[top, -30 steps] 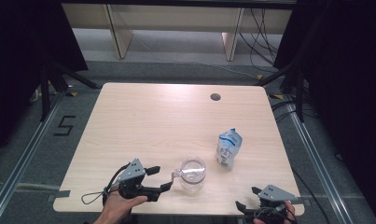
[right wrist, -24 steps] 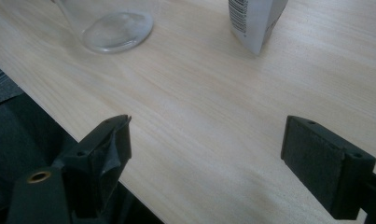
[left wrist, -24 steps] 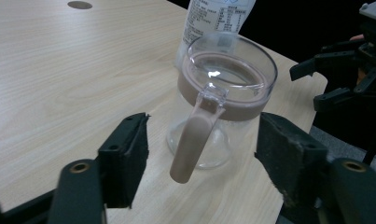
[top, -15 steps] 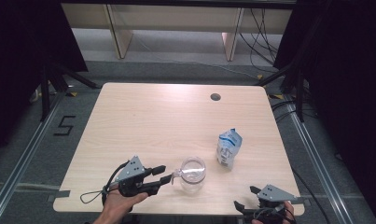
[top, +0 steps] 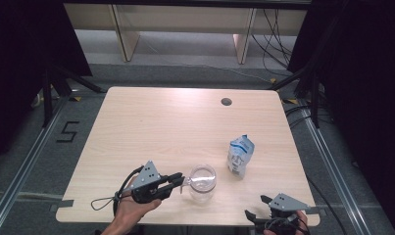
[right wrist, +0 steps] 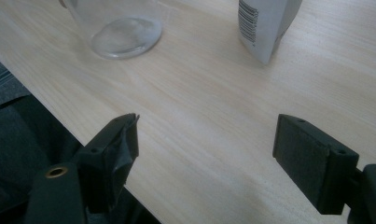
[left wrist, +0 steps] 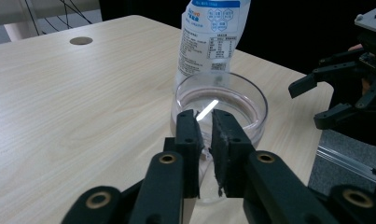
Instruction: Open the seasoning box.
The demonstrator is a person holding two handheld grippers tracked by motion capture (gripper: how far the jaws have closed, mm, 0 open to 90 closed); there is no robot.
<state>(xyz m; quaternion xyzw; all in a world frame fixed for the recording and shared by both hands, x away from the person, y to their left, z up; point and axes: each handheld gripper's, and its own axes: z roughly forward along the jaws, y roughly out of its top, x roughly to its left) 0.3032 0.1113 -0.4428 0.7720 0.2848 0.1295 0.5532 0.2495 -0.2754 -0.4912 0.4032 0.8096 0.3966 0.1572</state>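
Left gripper (left wrist: 203, 122): fingers pinching the near rim of the glass jar (left wrist: 223, 100). Pouch (left wrist: 209, 37) stands just beyond. Right gripper (right wrist: 206, 140): fingers spread wide at the table (right wrist: 213, 88) edge.

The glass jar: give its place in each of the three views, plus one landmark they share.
High view: glass jar near the table's front edge, by the left gripper.
Left gripper view: centre, just beyond the fingers.
Right gripper view: top left.
Shared landmark: white pouch beside it.
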